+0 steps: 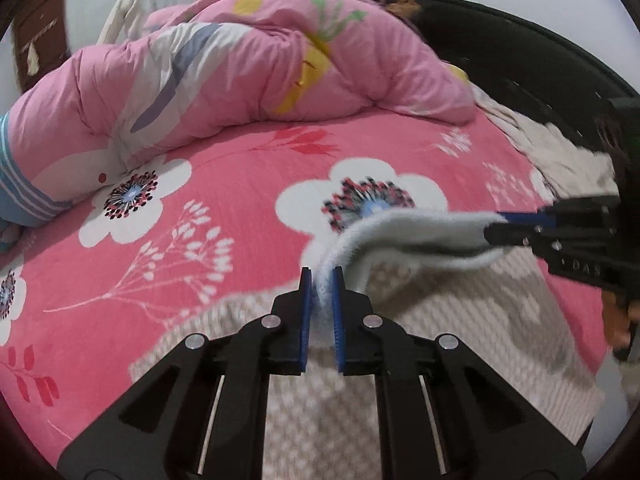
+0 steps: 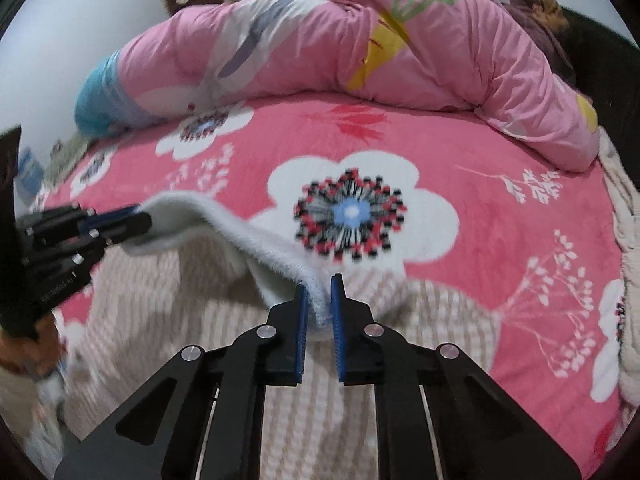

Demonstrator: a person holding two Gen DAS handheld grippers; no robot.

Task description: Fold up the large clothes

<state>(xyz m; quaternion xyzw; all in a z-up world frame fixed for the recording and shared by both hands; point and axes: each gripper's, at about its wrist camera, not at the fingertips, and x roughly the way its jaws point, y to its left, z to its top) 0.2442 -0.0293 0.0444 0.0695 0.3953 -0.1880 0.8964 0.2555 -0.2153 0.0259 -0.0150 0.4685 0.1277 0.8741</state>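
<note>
A beige knitted garment (image 1: 440,332) with a fluffy white inner side lies on the pink flowered bed sheet (image 1: 224,184). My left gripper (image 1: 322,280) is shut on its white fluffy edge (image 1: 404,236). My right gripper (image 1: 496,230) enters from the right, shut on the same edge further along, which hangs lifted between the two. In the right wrist view my right gripper (image 2: 318,288) pinches the white edge (image 2: 240,232), my left gripper (image 2: 140,218) holds it at the left, and the garment (image 2: 168,304) spreads below.
A bunched pink quilt (image 1: 240,68) lies across the far side of the bed, also in the right wrist view (image 2: 360,40). A dark curved headboard (image 1: 520,52) stands at the right. Crumpled pale cloth (image 1: 560,152) lies by it. Pink sheet (image 2: 480,168) stretches beyond the garment.
</note>
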